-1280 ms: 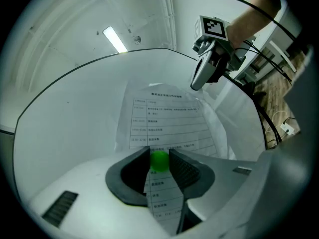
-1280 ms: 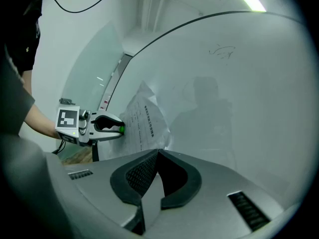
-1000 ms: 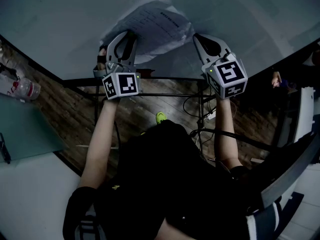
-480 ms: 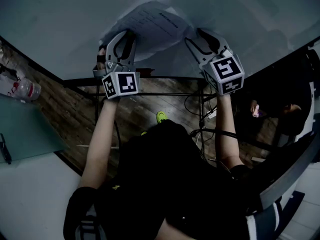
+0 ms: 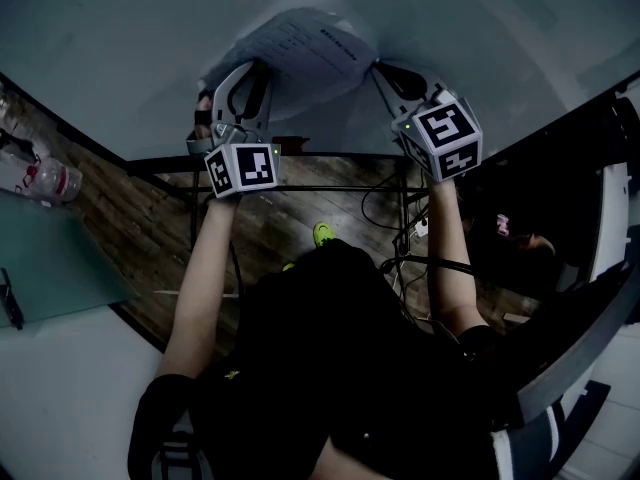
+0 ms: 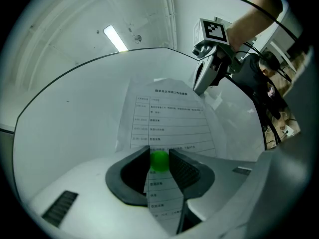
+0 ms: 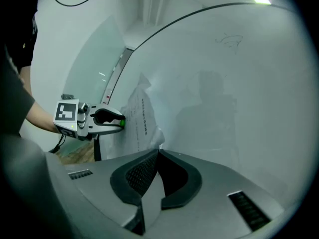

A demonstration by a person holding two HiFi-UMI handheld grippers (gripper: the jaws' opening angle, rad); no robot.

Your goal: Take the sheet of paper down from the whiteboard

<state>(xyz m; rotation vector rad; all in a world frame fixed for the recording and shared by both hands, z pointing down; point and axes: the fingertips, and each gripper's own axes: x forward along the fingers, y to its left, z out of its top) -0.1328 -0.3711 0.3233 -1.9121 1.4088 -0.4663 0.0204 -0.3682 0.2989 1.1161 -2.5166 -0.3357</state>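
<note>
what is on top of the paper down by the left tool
A small green magnet sits on the paper, gripped between the jaws of the left tool. The paper's lower part runs under the tool, and the whiteboard behind the sheet is covered.

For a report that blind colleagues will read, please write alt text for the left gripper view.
The left gripper clamps a round green magnet that pins a printed sheet of paper to a whiteboard. The right gripper, jaws closing, is at the sheet's upper right corner; whether it pinches the paper is unclear.
</note>
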